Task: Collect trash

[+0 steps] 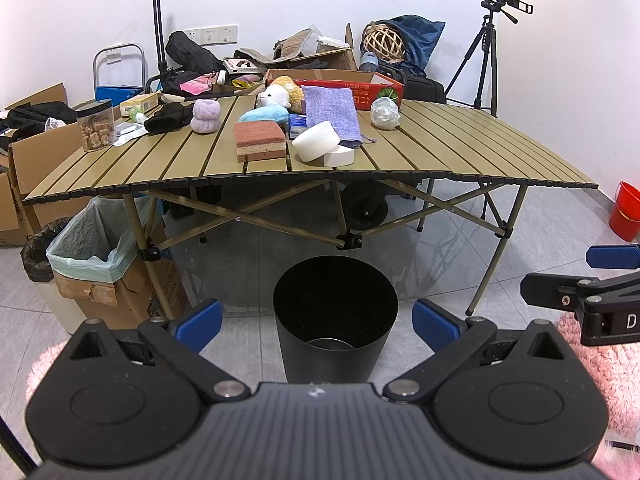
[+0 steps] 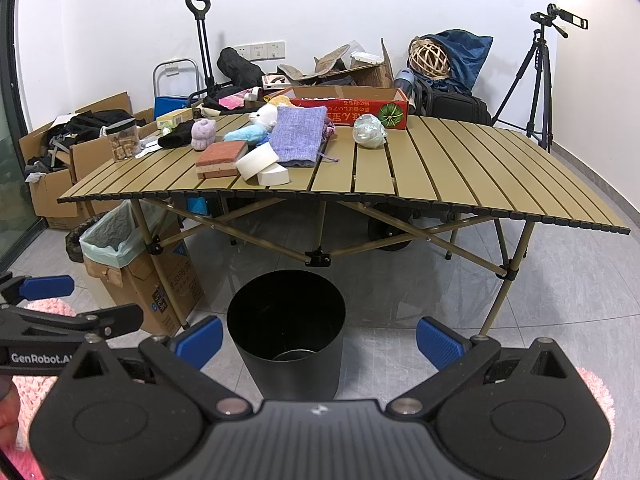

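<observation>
A black bin (image 1: 336, 360) (image 2: 288, 376) stands on the floor in front of the slatted folding table (image 1: 460, 140) (image 2: 460, 168). A crumpled clear plastic ball (image 1: 385, 113) (image 2: 369, 130) lies on the table by the red box. Nearer the front edge are two white tape rolls (image 1: 316, 140) (image 2: 256, 162), a sponge block (image 1: 260, 140) and a purple cloth (image 1: 330, 112). My left gripper (image 1: 318, 326) (image 2: 108, 300) is open and holds nothing, low before the bin. My right gripper (image 2: 319, 340) (image 1: 556, 272) is beside it, also open with nothing in it.
A cardboard box lined with a green bag (image 1: 92, 240) (image 2: 116, 236) sits at the table's left leg. A red bucket (image 1: 626, 210) and a tripod (image 1: 480, 60) stand at the right. Pink rug (image 1: 612, 360) lies underfoot. Boxes and bags crowd the back wall.
</observation>
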